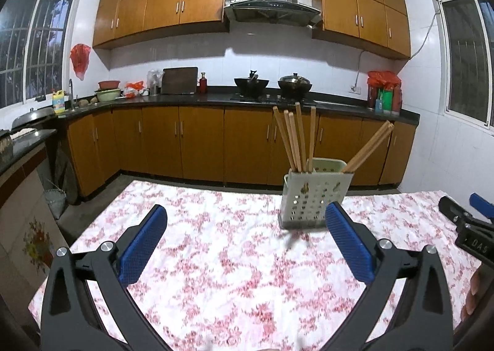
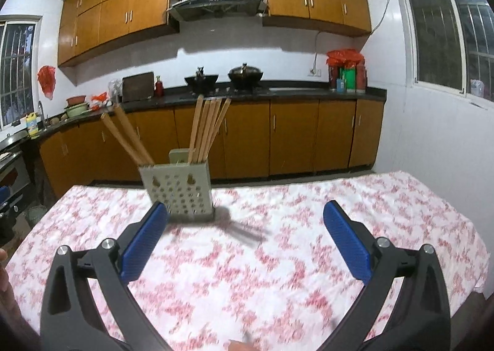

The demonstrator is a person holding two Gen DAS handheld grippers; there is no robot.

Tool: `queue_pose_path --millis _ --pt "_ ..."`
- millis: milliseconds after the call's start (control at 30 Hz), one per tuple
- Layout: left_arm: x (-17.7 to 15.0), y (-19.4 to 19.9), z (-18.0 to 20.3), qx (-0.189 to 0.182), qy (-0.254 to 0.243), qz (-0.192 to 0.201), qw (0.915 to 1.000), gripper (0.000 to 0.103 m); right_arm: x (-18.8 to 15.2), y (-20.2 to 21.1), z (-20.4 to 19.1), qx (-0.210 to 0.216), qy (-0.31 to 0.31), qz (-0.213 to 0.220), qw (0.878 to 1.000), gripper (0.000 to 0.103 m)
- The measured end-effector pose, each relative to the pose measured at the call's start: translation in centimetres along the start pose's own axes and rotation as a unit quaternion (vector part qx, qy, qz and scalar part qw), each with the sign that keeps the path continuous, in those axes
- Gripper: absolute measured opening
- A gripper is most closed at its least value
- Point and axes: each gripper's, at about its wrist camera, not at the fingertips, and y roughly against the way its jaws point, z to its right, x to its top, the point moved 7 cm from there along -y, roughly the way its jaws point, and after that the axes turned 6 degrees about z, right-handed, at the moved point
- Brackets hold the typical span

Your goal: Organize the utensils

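Observation:
A pale perforated utensil holder (image 1: 311, 196) stands on the floral tablecloth (image 1: 216, 258). Several wooden chopsticks (image 1: 293, 138) stand upright in it and two more (image 1: 369, 147) lean to the right. My left gripper (image 1: 247, 218) is open and empty, held above the cloth in front of the holder. The right gripper body (image 1: 466, 224) shows at the right edge. In the right wrist view the holder (image 2: 177, 193) sits just behind my left fingertip, with chopsticks (image 2: 208, 128) upright and two (image 2: 126, 138) leaning left. My right gripper (image 2: 245, 215) is open and empty.
The table (image 2: 370, 212) ends at a far edge before the kitchen floor. Wooden cabinets (image 1: 200, 141) and a dark counter with woks (image 1: 271, 85) line the back wall. A window (image 2: 447, 27) is at the right.

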Motion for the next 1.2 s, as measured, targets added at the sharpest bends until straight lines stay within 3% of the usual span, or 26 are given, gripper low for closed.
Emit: queue_pose_path --millis 333,600,1200 --pt "-3.0 2.5 0.0 -0.006 -0.007 0.002 1.0 0.101 -4.2 2.2 -0.4 0.025 -0.017 -0.027 0.999 0.099" --pt "-4.9 3.7 0.1 -0.011 -0.008 -0.001 0.9999 0.101 -6.1 4.1 0.0 0.05 -0.047 -0.021 0.997 0.099" --pt "-7.2 3.9 0.3 -0.004 -0.025 -0.024 0.9994 0.101 -8.3 4.6 -0.9 0.038 -0.012 -0.031 0.999 0.099"
